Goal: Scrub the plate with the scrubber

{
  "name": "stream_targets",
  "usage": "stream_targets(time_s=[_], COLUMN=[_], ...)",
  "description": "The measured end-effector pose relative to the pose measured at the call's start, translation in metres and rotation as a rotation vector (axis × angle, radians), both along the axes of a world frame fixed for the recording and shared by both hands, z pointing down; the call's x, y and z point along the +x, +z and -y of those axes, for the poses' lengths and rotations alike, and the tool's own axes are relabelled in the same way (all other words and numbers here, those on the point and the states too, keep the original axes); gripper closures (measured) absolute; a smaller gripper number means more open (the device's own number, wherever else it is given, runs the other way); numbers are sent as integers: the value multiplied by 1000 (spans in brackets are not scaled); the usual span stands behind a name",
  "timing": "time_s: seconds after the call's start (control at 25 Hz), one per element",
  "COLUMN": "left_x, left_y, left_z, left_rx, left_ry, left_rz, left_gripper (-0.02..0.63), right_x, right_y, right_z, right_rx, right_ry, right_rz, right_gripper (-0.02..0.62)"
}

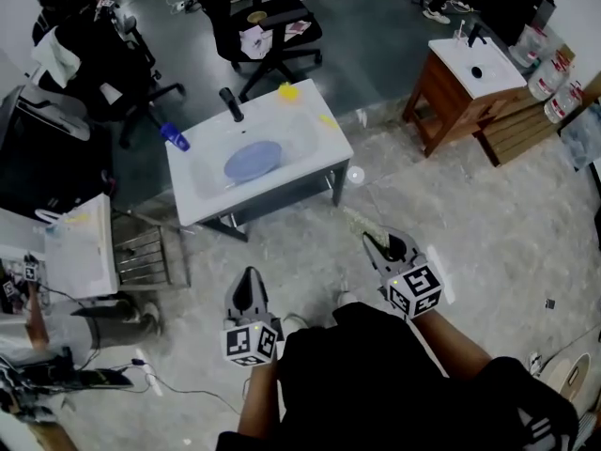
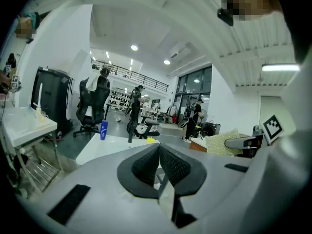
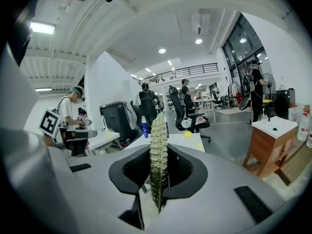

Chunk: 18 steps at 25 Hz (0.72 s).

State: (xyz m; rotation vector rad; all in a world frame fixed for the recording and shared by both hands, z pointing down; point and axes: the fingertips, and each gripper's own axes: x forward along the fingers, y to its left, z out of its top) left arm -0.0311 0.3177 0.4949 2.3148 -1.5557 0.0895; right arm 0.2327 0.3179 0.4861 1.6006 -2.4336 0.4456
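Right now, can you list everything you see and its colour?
sink: one, white, middle of the floor
plate: one, blue, lying in the sink
tap: one, black, sink's back edge
bottle: one, blue, sink's back left corner
office chairs: at least two, black, beyond the sink
second sink: one, white, on a wooden cabinet, far right
scrubber: one, pale yellow-green, between the right gripper's jaws
left gripper: one, grey, shut and empty
right gripper: one, grey, shut on the scrubber

Blue plate [image 1: 252, 161]; white sink [image 1: 199, 207]; scrubber [image 3: 158, 150] seemingly yellowish-green, knobbly-textured.
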Motion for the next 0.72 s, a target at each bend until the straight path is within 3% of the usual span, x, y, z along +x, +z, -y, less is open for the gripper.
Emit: stream_targets(time_s=[0.32,0.72], left_x=[-24,18], left_y=[-7,-15], left_z=[0,19], left_rx=[46,87], left_ry=[-46,-39], left_rz=[64,67], left_gripper=[603,601], right_x=[-22,4], right_y=[-13,-19], right_z=[8,27], right_rx=[49,72], right_ry=[-38,-58], right_rz=[-3,-39], right_gripper=[536,537])
